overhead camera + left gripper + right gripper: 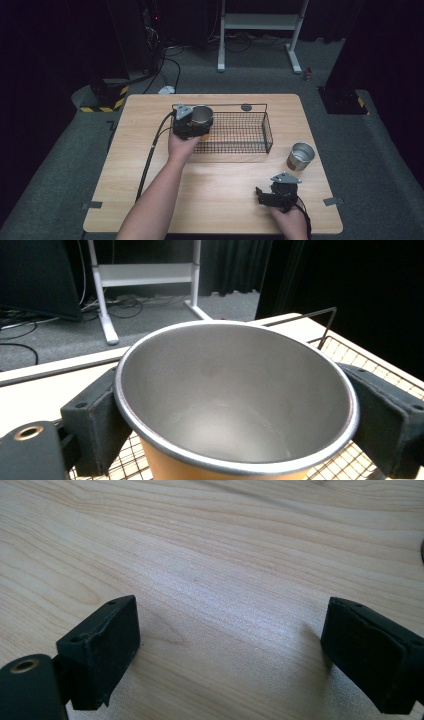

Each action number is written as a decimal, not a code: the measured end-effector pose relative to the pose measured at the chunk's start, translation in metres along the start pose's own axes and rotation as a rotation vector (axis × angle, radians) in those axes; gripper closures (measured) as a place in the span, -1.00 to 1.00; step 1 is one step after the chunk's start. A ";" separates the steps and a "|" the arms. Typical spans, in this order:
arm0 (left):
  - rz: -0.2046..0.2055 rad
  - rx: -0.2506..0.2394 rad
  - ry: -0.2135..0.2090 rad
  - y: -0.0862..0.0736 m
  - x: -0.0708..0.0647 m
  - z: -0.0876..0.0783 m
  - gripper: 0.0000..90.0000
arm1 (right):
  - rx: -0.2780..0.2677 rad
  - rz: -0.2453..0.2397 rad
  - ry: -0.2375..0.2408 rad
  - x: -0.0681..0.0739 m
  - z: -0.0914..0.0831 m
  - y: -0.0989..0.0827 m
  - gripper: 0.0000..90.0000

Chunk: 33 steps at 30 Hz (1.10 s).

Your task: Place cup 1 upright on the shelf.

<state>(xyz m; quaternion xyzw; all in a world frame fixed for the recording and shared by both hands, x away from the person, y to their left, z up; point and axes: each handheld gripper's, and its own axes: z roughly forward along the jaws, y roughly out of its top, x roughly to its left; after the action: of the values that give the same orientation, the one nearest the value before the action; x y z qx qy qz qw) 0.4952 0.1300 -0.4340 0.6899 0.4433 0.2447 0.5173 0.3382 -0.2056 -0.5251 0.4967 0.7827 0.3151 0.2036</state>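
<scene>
Your left hand-held gripper point(196, 124) is clamped on a metal cup point(201, 116), jaws pressing its wall from 2 opposite sides just under the rim. In the left gripper view the cup point(235, 405) sits upright, mouth open to the camera, orange-tan lower body, nothing inside. It hangs over the left end of the black wire basket point(250, 146), near the basket's front-left corner, mesh visible right below it. So the key relation: basket floor lies straight down from the cup, cup's long axis vertical. Judgement: next move is a straight lower and release, watch the rim against the basket's top wire.

Your right hand-held gripper point(270, 196) rests low at the near right part of the table point(225, 200), jaws apart and holding nothing; the right gripper view has bare wood grain between them. A 2nd metal cup point(300, 156) stands upright on the table just outside the basket's right end, ahead and slightly right of that gripper. Right hand is clearly the nearer one for it; left is well apart and busy.
</scene>
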 end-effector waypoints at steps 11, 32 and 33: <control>-0.007 0.047 0.032 -0.010 -0.001 0.017 -0.79 | -0.001 -0.003 0.001 0.000 0.000 0.000 -0.80; 0.023 0.145 0.076 -0.019 -0.007 0.022 -0.79 | 0.000 -0.003 0.002 0.000 0.000 0.000 -0.80; 0.035 0.150 0.081 -0.020 -0.006 0.022 -0.79 | 0.000 -0.003 0.002 0.000 0.000 0.000 -0.80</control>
<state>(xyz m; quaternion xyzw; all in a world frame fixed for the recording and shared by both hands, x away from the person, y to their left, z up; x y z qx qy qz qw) 0.5028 0.1148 -0.4595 0.7241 0.4687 0.2474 0.4414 0.3374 -0.2056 -0.5250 0.4952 0.7836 0.3154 0.2033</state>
